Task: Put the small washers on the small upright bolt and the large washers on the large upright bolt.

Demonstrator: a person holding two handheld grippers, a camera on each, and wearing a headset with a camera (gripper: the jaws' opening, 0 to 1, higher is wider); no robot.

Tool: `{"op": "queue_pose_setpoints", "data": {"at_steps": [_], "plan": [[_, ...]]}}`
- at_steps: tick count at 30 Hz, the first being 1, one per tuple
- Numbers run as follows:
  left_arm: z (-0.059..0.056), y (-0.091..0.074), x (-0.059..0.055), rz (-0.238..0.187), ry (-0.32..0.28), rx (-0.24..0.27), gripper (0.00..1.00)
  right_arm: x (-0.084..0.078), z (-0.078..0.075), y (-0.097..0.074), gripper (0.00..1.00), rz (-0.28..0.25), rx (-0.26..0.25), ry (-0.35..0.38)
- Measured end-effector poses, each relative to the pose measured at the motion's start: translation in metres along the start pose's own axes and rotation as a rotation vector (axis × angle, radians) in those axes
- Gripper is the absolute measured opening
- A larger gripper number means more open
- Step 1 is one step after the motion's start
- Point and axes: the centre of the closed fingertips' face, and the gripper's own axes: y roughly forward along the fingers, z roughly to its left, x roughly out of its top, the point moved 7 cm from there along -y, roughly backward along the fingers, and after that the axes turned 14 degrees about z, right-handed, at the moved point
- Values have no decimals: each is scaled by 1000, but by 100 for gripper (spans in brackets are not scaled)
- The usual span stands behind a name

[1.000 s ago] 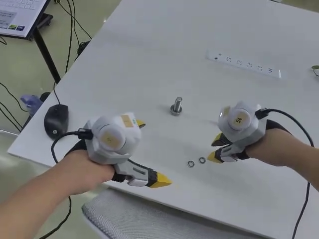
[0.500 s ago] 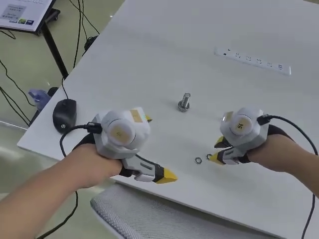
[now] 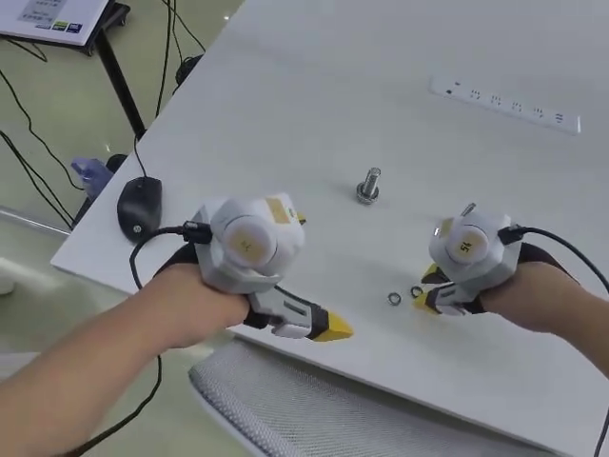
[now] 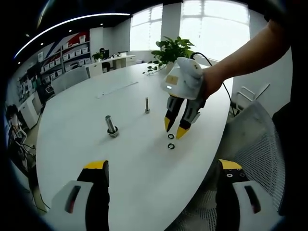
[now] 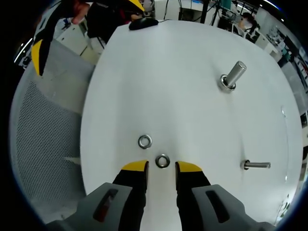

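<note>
Two small washers lie near the table's front edge, one (image 3: 394,299) (image 5: 144,141) free and the other (image 3: 416,291) (image 5: 162,160) just ahead of my right gripper's (image 3: 424,291) (image 5: 162,166) yellow tips. That gripper is open by a narrow gap and angled down at the table. The large upright bolt (image 3: 368,187) (image 5: 232,75) (image 4: 111,126) stands mid-table. The thin small bolt (image 5: 256,165) (image 4: 147,105) stands beside the right gripper. My left gripper (image 3: 317,276) (image 4: 163,166) hovers wide open and empty at the table's edge, facing the right gripper (image 4: 175,130).
A white power strip (image 3: 504,105) lies at the far right of the table (image 3: 285,95). A black mouse (image 3: 140,205) sits at the left edge. A grey mesh chair (image 3: 314,409) is below the front edge. Cables run over the floor on the left.
The headset view has shifted. My right gripper has come down and closer to the washers, so its tips now flank the nearer one. The left gripper has kept its place.
</note>
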Motion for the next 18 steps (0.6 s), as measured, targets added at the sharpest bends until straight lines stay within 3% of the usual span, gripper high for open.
{"op": "queue_pose_setpoints", "data": {"at_steps": [5, 18], "plan": [[-1, -1, -1, 10, 12, -6, 88, 0, 1, 2, 23, 11, -3, -3], [-4, -2, 1, -9, 10, 0, 90, 3, 1, 2, 20, 24, -12, -16]]}}
